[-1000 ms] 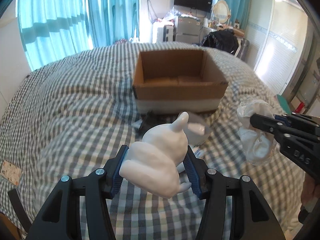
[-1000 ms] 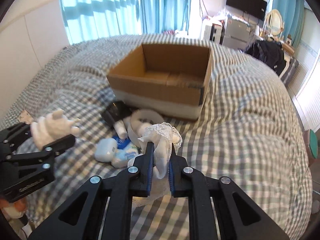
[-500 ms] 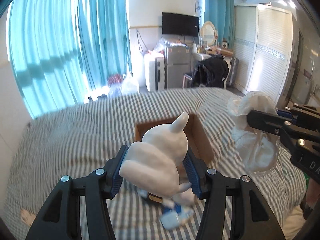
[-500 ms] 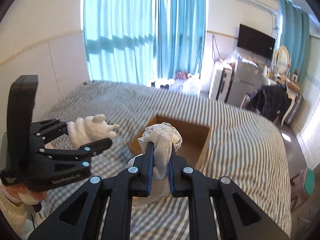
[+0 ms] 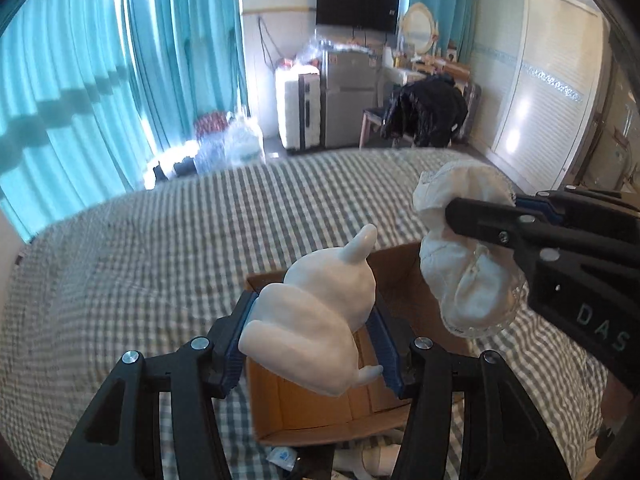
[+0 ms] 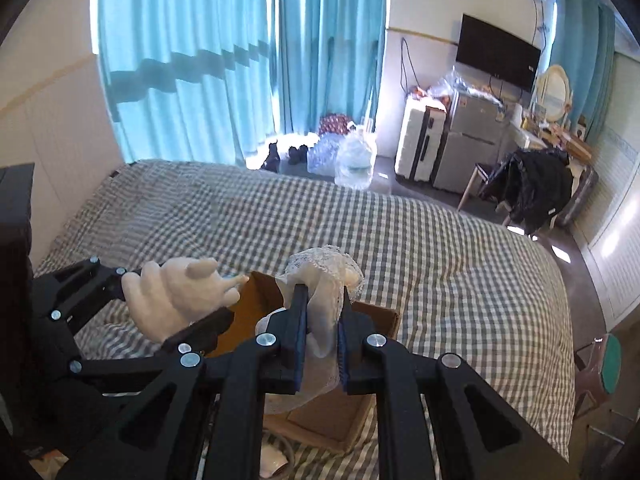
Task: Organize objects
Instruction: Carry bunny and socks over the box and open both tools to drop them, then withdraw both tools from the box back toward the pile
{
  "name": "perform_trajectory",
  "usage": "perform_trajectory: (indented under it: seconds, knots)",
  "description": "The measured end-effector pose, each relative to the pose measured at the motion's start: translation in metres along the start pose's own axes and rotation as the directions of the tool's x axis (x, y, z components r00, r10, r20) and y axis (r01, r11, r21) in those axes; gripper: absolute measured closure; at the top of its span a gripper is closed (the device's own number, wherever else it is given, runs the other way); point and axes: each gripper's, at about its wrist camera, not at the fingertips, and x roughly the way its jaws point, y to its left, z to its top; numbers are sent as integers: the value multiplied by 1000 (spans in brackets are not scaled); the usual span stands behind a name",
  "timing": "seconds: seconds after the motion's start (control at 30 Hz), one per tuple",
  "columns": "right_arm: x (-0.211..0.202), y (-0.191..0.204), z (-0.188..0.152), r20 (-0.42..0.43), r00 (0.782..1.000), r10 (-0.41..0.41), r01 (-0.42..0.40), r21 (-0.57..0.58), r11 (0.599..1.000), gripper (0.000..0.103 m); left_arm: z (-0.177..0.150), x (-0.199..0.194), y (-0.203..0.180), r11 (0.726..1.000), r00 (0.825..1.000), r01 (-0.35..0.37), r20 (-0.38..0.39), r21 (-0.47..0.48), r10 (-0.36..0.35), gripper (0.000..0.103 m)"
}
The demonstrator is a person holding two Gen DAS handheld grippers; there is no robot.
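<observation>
My left gripper (image 5: 316,336) is shut on a white rabbit-like figurine (image 5: 316,320) and holds it above the open cardboard box (image 5: 316,412) on the checked bed. My right gripper (image 6: 322,320) is shut on a white lace-trimmed cloth bundle (image 6: 326,280), also held over the box (image 6: 340,416). In the left wrist view the right gripper's fingers (image 5: 492,224) and the cloth (image 5: 468,264) sit at the right of the figurine. In the right wrist view the left gripper with the figurine (image 6: 176,296) is at the left.
Small white and blue items (image 5: 284,456) lie on the checked bedcover (image 5: 140,264) at the box's near side. Beyond the bed are teal curtains (image 6: 224,60), water bottles (image 6: 352,156), a suitcase (image 6: 416,140), a chair with a black coat (image 6: 532,188) and a wall TV (image 5: 356,4).
Both grippers have risen from low over the bed and moved forward over the box, carrying the figurine and the cloth. The loose items now lie at the bottom edge of the views.
</observation>
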Motion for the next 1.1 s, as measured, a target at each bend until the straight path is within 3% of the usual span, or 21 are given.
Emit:
perform_trajectory:
  seconds: [0.17, 0.3, 0.47, 0.6, 0.7, 0.73, 0.93, 1.1]
  knots:
    - [71, -18, -18, -97, 995, 14, -11, 27, 1000, 91, -15, 66, 11, 999, 995, 42, -94, -27, -45, 47]
    - [114, -28, -36, -151, 988, 39, -32, 49, 998, 91, -17, 93, 19, 997, 991, 68, -111, -32, -72, 47]
    - [140, -33, -47, -175, 984, 47, -39, 51, 998, 91, -15, 113, 21, 998, 991, 63, -113, -14, -65, 47]
    - [144, -36, -45, -161, 983, 86, -75, 74, 994, 89, -20, 119, 19, 999, 993, 51, -107, 14, -49, 37]
    - [137, -37, -46, -158, 983, 89, -77, 75, 994, 58, -17, 112, 12, 998, 995, 53, -83, 24, -51, 17]
    - [134, -38, -46, -157, 984, 80, -70, 72, 995, 46, -16, 105, 11, 999, 997, 40, -63, 26, -38, 16]
    - [83, -44, -35, -89, 996, 31, -23, 86, 996, 31, -10, 43, 17, 1000, 1000, 17, -6, -1, -17, 15]
    - [-7, -40, -23, 32, 999, -23, 22, 41, 999, 22, -2, -37, 23, 1000, 994, -15, 105, -16, 16, 8]
